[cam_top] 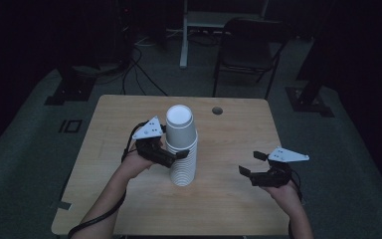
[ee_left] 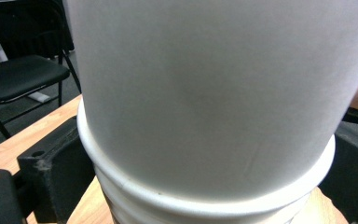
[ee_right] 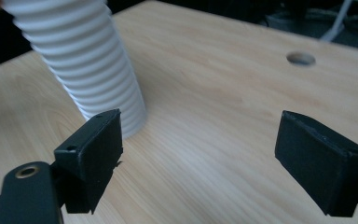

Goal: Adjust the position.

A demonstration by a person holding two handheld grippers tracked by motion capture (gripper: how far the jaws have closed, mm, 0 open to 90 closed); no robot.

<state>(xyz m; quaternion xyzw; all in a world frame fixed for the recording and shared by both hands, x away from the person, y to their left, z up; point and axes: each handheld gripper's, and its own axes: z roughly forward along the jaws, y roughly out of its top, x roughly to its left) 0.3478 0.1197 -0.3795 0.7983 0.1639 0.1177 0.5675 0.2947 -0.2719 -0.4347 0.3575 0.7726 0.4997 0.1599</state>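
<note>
A tall stack of upside-down white paper cups [cam_top: 181,159] stands near the middle of the wooden table [cam_top: 229,209]. The top cup [cam_top: 180,124] sits looser and higher than the rest; in the left gripper view the top cup [ee_left: 214,93] is right in front of the camera. My left gripper [cam_top: 176,150] reaches in from the left, its jaws spread wide on either side of the stack just below that cup's rim. My right gripper [cam_top: 251,163] hovers open to the right of the stack, apart from it. In the right gripper view the stack's ribbed lower part [ee_right: 93,70] stands beyond the open right gripper [ee_right: 198,154].
A round cable hole [cam_top: 217,110] lies in the table's far right part. A black folding chair [cam_top: 248,50] and a white desk leg [cam_top: 184,35] stand on the dark floor beyond the table. Cables run across the floor at the back left.
</note>
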